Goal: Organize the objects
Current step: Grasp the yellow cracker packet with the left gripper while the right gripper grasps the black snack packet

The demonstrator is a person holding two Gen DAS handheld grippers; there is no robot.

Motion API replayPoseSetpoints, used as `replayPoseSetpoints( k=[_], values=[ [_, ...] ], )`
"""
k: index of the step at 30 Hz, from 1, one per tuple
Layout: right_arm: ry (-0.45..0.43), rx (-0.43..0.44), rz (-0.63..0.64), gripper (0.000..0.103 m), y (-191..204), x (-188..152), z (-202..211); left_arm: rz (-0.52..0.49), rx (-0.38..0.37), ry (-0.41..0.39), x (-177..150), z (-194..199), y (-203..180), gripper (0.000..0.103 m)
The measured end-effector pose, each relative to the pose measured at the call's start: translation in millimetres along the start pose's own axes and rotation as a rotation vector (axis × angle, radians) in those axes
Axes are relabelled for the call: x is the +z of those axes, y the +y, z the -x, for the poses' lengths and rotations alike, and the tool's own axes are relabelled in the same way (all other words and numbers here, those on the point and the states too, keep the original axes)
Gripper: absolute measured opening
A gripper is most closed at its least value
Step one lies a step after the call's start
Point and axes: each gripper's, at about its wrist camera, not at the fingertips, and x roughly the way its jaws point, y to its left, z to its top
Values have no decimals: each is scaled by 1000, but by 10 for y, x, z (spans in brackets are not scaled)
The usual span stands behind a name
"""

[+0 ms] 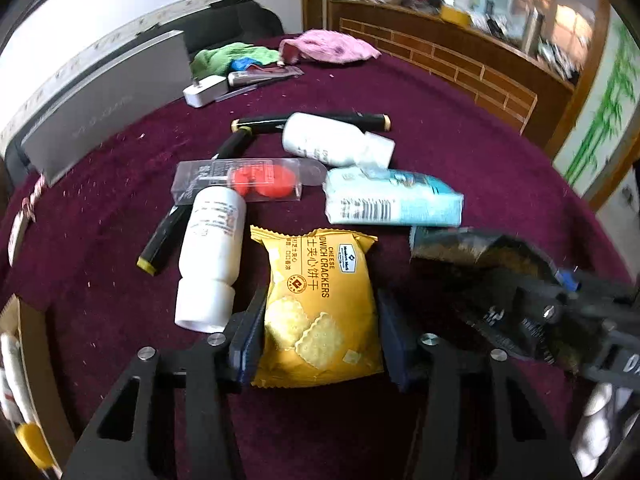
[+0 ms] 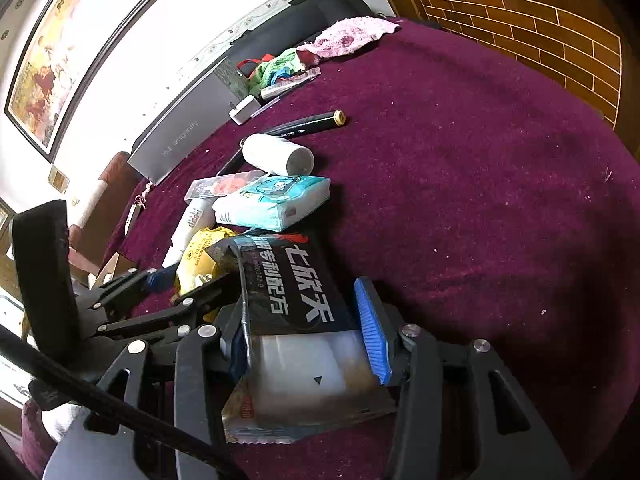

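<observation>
My left gripper [image 1: 320, 340] is shut on a yellow cheese cracker packet [image 1: 320, 304] on the purple table cloth [image 1: 460, 152]. My right gripper [image 2: 308, 344] is shut on a black sachet [image 2: 296, 292] with white lettering; it shows at the right of the left wrist view [image 1: 480, 256]. A white bottle [image 1: 212, 260] lies left of the crackers. A blue tissue pack [image 1: 394, 202], a second white bottle [image 1: 332, 140], a clear box with a red item [image 1: 248, 180] and black markers [image 1: 320, 120] lie beyond.
A grey laptop [image 1: 108, 100] stands at the far left. A white charger [image 1: 204, 90], pens, a green cloth [image 1: 232, 56] and a pink cloth [image 1: 328, 46] lie at the back. A cardboard box [image 1: 24, 360] sits at the left edge. A brick-pattern counter [image 2: 540, 28] borders the right.
</observation>
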Motion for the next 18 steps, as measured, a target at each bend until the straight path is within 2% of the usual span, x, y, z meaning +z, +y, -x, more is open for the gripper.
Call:
replayPoseSetpoints(
  k=[1,8,15,18],
  values=[
    [-2,-1,2,46,3,-4,3,18,-4,-2,-5,19,13,40],
    [-8,-16,55,58,99,-30,-23,94,-25,-58,-154,345,113,40],
    [-17,-53,94,58,150,-52,-39,164,-49,-143,-518,920,314,40],
    [-21,-71,106,57,170,-62,-36,194,-24,-173,-688,1123,435,40]
  ],
)
